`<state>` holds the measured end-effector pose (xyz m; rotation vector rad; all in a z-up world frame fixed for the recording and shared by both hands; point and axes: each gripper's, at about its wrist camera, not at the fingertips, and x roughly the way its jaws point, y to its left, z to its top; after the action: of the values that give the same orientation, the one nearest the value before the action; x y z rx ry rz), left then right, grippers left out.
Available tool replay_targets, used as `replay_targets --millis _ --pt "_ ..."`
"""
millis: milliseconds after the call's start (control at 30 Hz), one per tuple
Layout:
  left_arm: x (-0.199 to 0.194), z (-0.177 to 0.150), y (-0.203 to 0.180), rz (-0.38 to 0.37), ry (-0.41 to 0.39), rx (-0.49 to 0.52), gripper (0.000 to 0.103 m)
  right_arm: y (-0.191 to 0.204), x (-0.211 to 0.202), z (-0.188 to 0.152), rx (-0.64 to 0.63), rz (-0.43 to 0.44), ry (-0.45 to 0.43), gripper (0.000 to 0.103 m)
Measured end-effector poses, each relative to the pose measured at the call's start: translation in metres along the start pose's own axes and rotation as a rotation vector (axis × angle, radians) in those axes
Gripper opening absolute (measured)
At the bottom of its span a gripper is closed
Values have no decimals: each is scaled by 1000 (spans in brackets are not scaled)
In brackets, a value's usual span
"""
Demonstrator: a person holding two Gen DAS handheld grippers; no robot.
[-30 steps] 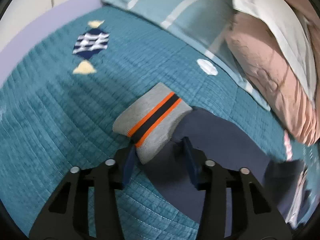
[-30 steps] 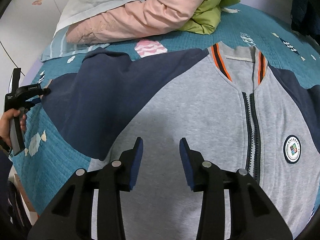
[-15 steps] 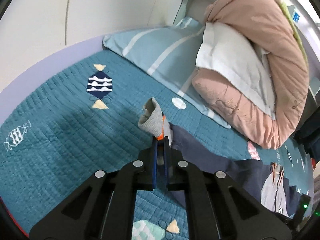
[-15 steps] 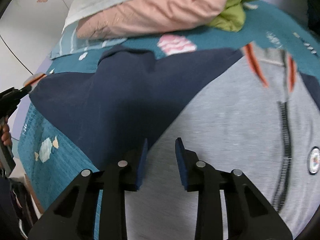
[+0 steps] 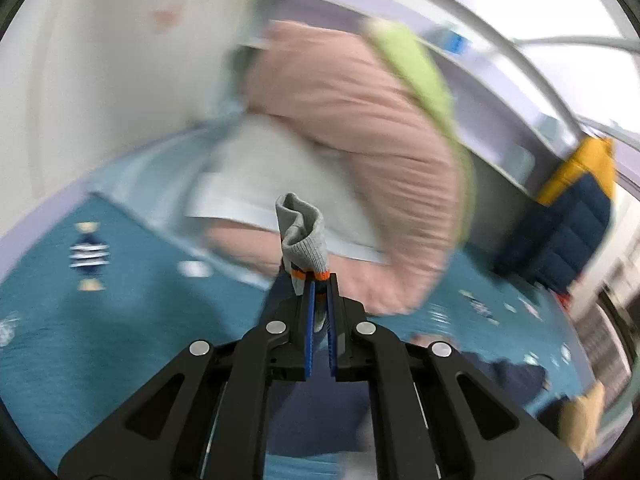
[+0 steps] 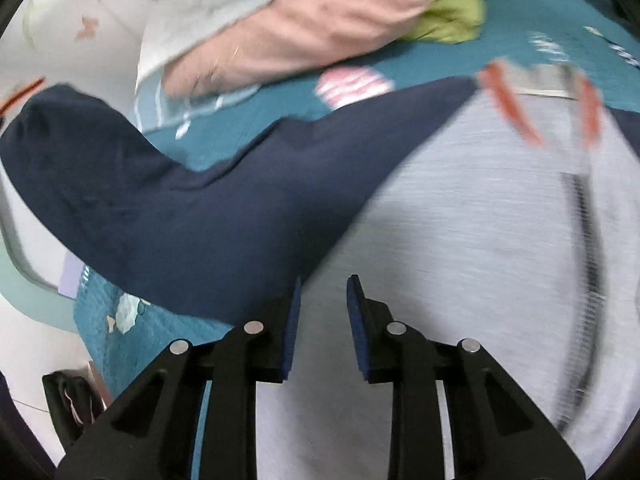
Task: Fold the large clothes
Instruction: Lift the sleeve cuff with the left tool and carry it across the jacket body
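The pink quilt [image 5: 360,128] and the bed cover [image 5: 120,300] are smeared with blur. The jacket [image 6: 480,240] runs off the bottom edge, and its zipper [image 6: 588,240] is blurry.

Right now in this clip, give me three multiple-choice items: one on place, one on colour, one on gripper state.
1. Where is the sleeve cuff?
A. flat on the bedspread
B. between the left gripper fingers
C. under the pillow

2. What colour is the sleeve?
A. navy
B. green
C. pink

3. How is the right gripper?
A. shut on the zipper
B. shut on the collar
C. open above the jacket

Key: B, the grey cuff sticks up from the closed pads; A, dark blue fabric; C, a gap shows with nothing between.
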<state>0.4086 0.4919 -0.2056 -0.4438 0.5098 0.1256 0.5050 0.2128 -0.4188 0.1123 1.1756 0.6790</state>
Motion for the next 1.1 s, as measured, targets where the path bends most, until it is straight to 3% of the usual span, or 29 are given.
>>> replay_targets --millis 133,233,433,567,700,833,900,933,1033,1100 --pt "36 -17 -94 -126 50 57 5 -51 -64 -14 20 -83 -77 24" --pt "74 -41 -170 -224 121 88 5 -108 -124 -37 41 -214 -154 24" --pt "152 -114 -284 -309 281 107 5 -207 -197 -94 145 -425 -243 24" --pt "212 -177 -327 -283 404 127 5 -259 -221 -129 208 -536 -290 24" --pt "254 -232 -328 -205 525 126 5 -302 -233 -150 336 -522 -293 27" --pt "262 -260 -330 -303 575 78 8 -313 -242 -152 328 -547 -318 31" --pt "262 -265 -338 -333 604 91 19 -315 -244 -153 329 -548 -324 31" --pt "260 -265 -341 -356 608 89 35 -317 -245 -153 328 -548 -326 32" --pt "239 -254 -347 -389 523 102 65 -312 -248 -147 317 -549 -343 32" --pt "226 -244 -340 -394 489 103 74 -310 -257 -144 328 -538 -366 33"
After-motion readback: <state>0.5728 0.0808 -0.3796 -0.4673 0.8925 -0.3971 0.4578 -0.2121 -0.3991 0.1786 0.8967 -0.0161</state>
